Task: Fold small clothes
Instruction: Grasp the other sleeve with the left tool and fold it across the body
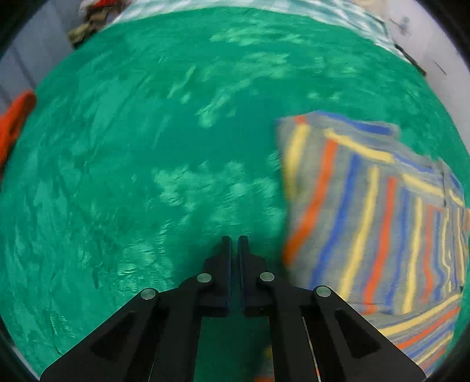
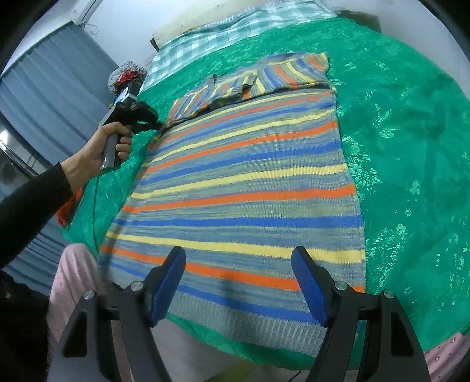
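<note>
While the bed is covered edge to edge by a green floral blanket (image 2: pixel 411 141), a striped knit sweater (image 2: pixel 249 182) is laid flat on it, hem twd the near edge, neck end far. Stripes noted: grey, blue, orange, yellow. One sleeve (image 2: pixel 214 94) is folded across the upper body, lying on top of the chest area. Ribbed hem reaches approx the blanket's near edge. In left wrist view the sweater (image 1: pixel 367 211) is seen at right, blurred.

A green-and-white checked sheet (image 2: pixel 223 32) is seen beyond the blanket at the far end. Blue-grey curtains (image 2: pixel 47 88) are noted at left. Pink patterned trousers (image 2: pixel 73 279) of the operator are visible at lower left. A heap of mixed clothes (image 1: pixel 94 20) is seen at the far left corner in left wrist view; an orange item (image 1: pixel 14 123) lies at the left edge.

Left gripper (image 1: pixel 235 239): jaws together, nothing between them, held over bare blanket just left of the sweater. In right wrist view it is gripped by the left hand (image 2: pixel 100 147) beside the sweater's shoulder area; contact w/ fabric cannot be told.

Right gripper (image 2: pixel 239 264): jaws wide apart, blue pads (image 2: pixel 169 289) visible, held above the hem end; nothing grasped.
</note>
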`<state>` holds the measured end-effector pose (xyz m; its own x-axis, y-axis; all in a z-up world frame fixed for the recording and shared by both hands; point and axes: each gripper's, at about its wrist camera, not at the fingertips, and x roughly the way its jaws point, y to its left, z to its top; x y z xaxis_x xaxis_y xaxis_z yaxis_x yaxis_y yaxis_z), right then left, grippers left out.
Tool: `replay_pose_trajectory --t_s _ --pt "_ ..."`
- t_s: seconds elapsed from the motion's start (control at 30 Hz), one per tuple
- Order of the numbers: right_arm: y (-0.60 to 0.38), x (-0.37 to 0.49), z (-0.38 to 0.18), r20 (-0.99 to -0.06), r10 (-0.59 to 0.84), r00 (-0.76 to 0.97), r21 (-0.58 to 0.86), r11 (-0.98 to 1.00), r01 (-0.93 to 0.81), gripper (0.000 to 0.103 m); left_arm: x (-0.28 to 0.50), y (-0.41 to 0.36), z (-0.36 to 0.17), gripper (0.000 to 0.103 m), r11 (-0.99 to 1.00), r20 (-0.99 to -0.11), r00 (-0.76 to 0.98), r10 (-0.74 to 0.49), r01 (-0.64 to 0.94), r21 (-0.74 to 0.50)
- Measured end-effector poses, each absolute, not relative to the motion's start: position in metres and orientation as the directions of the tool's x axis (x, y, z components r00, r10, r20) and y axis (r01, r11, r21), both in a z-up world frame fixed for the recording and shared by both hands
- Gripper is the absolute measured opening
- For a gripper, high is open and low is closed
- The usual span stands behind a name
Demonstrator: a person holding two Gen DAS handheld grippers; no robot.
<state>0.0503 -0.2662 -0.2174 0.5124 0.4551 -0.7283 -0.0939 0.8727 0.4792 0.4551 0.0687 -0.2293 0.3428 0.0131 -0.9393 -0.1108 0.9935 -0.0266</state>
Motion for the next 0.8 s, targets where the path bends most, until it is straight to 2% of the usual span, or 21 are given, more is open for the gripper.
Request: replay_pose_trajectory --t_s 0.1,0.13,0.2,0.33,0.37,0.4,0.43,0.5,0.63,0.8 --pt "-0.264 0.052 -0.220 -0.738 0.453 0.500 0.472 0.876 -0.097 0.074 0.444 0.075 -0.214 0.009 0.992 -0.919 0.393 0.019 -0.121 -0.031" --pt "-0.265 0.054 -0.220 -0.739 0.451 0.500 0.471 0.877 -0.094 0.074 0.439 0.074 -0.203 0.018 0.992 -0.905 0.426 0.005 -0.115 -0.048" --pt "-0.269 0.060 -0.216 -0.737 0.452 0.502 0.480 0.873 -0.081 0.074 0.432 0.063 -0.186 0.029 0.995 -0.879 0.475 -0.035 -0.069 -0.077" --pt "-0.278 0.090 -0.191 -0.727 0.439 0.528 0.462 0.882 -0.096 0.074 0.418 0.011 -0.168 0.030 0.979 -0.829 0.526 -0.188 0.163 -0.118" --pt "-0.280 0.102 -0.183 -0.719 0.437 0.540 0.457 0.883 -0.106 0.074 0.419 0.001 -0.172 0.027 0.973 -0.827 0.524 -0.202 0.205 -0.108" --pt "-0.282 0.116 -0.172 -0.709 0.433 0.557 0.449 0.886 -0.119 0.074 0.422 -0.014 -0.180 0.014 0.970 -0.835 0.518 -0.183 0.233 -0.068" --pt "-0.281 0.128 -0.164 -0.703 0.431 0.566 0.440 0.889 -0.130 0.074 0.426 -0.022 -0.197 0.006 0.973 -0.861 0.499 -0.101 0.229 0.018" --pt "-0.278 0.161 -0.146 -0.693 0.433 0.576 0.423 0.892 -0.161 0.074 0.433 -0.013 -0.232 0.004 0.980 -0.900 0.435 0.018 0.171 0.103" --pt "-0.257 0.244 -0.133 -0.685 0.418 0.596 0.372 0.905 -0.207 0.074 0.427 0.006 -0.239 0.003 0.993 -0.893 0.450 0.002 0.108 0.057" --pt "-0.221 0.333 -0.179 -0.647 0.580 0.495 0.525 0.810 -0.262 0.061 0.427 0.003 -0.240 0.003 0.992 -0.893 0.450 0.002 0.110 0.057"
